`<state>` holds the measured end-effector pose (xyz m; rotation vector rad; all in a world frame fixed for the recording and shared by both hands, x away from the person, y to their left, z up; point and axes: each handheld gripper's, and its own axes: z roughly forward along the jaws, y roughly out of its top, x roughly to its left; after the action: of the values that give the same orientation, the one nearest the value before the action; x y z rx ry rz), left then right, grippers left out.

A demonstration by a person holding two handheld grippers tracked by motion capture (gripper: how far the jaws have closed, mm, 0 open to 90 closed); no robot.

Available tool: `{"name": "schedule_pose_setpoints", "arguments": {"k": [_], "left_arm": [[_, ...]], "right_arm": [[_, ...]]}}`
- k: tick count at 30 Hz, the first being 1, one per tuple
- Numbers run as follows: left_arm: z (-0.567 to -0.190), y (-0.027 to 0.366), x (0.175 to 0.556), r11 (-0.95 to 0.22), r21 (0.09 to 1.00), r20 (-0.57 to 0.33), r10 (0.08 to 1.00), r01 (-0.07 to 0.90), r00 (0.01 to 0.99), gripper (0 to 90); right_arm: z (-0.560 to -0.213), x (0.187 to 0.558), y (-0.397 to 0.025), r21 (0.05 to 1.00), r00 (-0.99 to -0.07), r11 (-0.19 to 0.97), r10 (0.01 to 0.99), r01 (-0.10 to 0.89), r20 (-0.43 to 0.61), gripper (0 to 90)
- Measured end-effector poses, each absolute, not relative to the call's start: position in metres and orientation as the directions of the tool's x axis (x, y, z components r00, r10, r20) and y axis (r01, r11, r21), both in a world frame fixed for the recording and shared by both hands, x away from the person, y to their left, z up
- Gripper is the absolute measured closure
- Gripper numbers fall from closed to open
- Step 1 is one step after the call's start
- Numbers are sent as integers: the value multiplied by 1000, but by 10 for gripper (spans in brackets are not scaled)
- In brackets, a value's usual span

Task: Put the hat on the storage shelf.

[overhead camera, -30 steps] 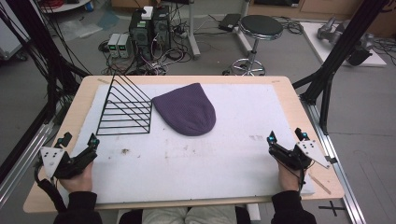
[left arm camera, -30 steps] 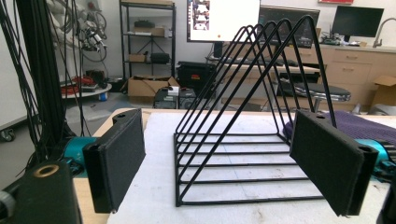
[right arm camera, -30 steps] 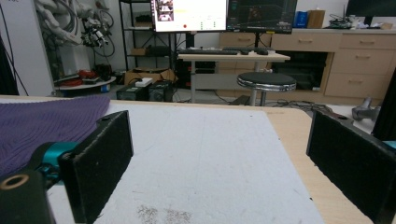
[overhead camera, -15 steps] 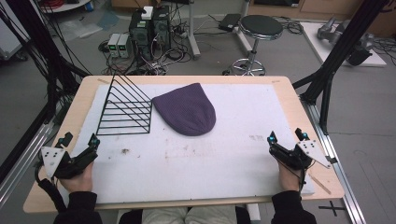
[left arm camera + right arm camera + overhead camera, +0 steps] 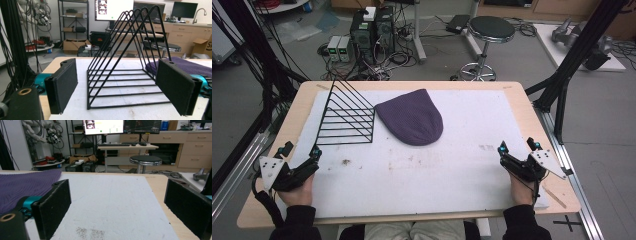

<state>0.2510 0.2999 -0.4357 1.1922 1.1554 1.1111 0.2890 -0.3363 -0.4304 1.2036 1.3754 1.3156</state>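
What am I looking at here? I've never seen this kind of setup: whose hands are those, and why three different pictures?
No robot here: a person sits at a table and holds a handheld two-fingered tool in each hand. The high view looks down from above; the left gripper is at the lower left, the right gripper at the lower right. The other two pictures come from cameras riding on those tools, each looking out between its own black fingers. A white mat covers the wooden table. On it stand a black wire rack with triangular dividers and, right beside it, a purple knit beanie lying flat. Both grippers are open, holding nothing, resting near the table's near edge. Behind are a stool and computers on the floor.
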Motion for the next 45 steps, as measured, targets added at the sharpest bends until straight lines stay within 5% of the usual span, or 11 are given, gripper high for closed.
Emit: {"name": "schedule_pose_setpoints", "arguments": {"k": [45], "left_arm": [[-438, 299, 254, 47, 999, -47, 993, 5, 104, 186]], "right_arm": [[-355, 350, -312, 976, -452, 179, 886, 127, -104, 63]]}}
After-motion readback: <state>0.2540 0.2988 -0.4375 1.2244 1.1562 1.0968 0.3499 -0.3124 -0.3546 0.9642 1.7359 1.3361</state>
